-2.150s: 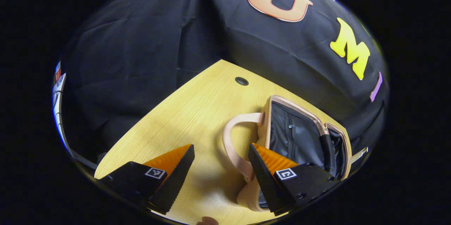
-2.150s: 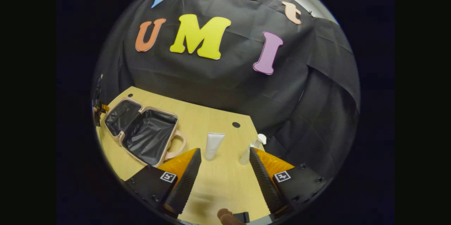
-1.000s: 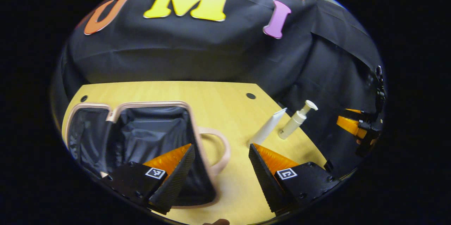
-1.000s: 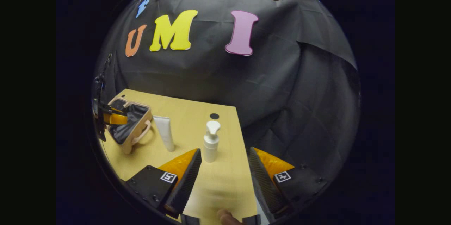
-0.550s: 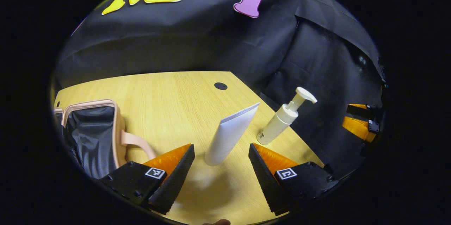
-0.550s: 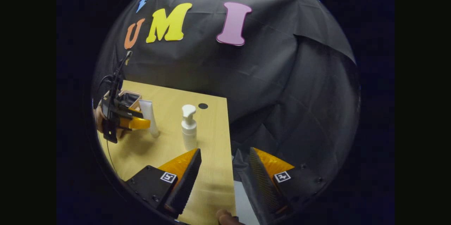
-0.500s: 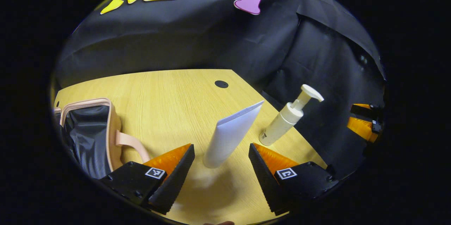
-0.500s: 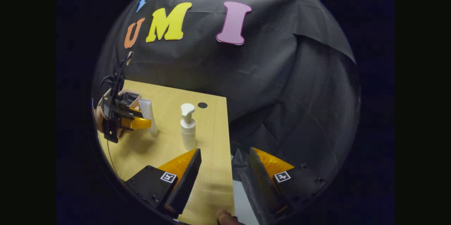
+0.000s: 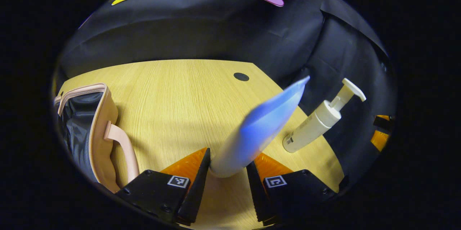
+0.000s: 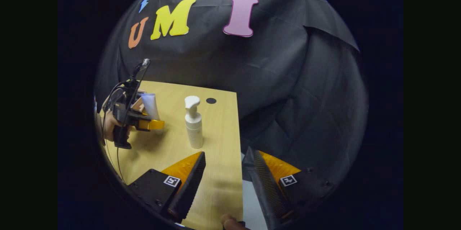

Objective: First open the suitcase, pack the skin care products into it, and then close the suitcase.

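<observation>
Since half a second ago the left gripper point(image 9: 226, 172) has clamped the tube point(image 9: 259, 129) beside the pump bottle point(image 9: 318, 123). Right gripper point(image 10: 227, 176) hangs apart, empty. Suitcase point(image 9: 93, 129) lies open (nothing packed yet, I judge).

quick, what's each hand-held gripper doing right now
Left hand-held gripper: closed around the base of the white tube.
Right hand-held gripper: open, holding nothing.

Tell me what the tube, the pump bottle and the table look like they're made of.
Tube: probably soft plastic, smooth and pale, with a flat crimped end; blurred here. Pump bottle: likely rigid plastic, matte off-white, with a moulded pump head. Table: wood or wood-look laminate, light with fine straight grain and a low sheen; which of the two I can't tell.
</observation>
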